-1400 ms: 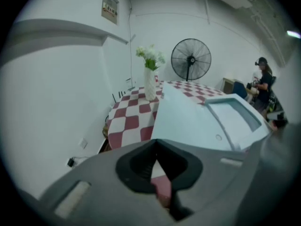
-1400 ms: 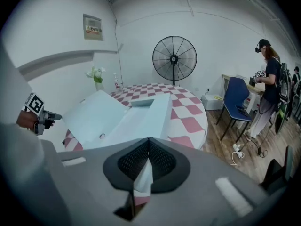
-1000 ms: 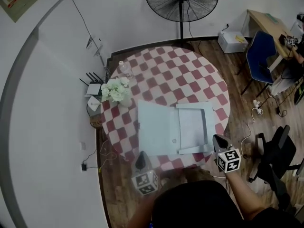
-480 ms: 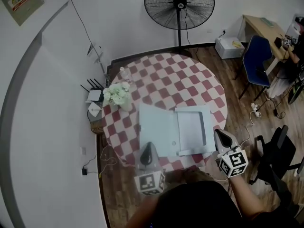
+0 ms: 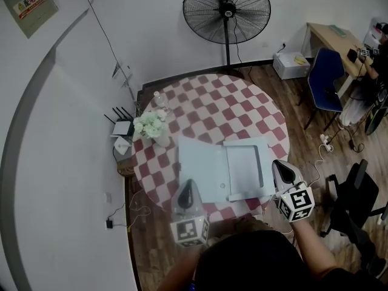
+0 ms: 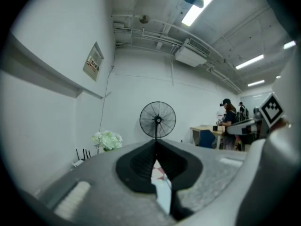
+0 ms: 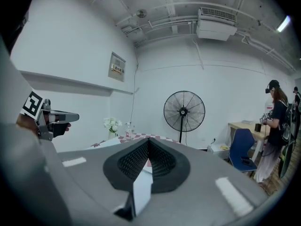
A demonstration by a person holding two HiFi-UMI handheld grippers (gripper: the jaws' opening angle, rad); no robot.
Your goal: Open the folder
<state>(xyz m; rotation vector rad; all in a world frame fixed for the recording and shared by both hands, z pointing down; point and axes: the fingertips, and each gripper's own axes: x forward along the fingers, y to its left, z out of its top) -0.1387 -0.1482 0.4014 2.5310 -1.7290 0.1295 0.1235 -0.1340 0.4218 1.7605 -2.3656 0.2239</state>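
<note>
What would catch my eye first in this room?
The round table in its red-and-white checked cloth fills the middle, with a pale folder lying on its near side. A big fan stands behind it by the wall. The left gripper and right gripper hover at the near edge, jaws shut.
</note>
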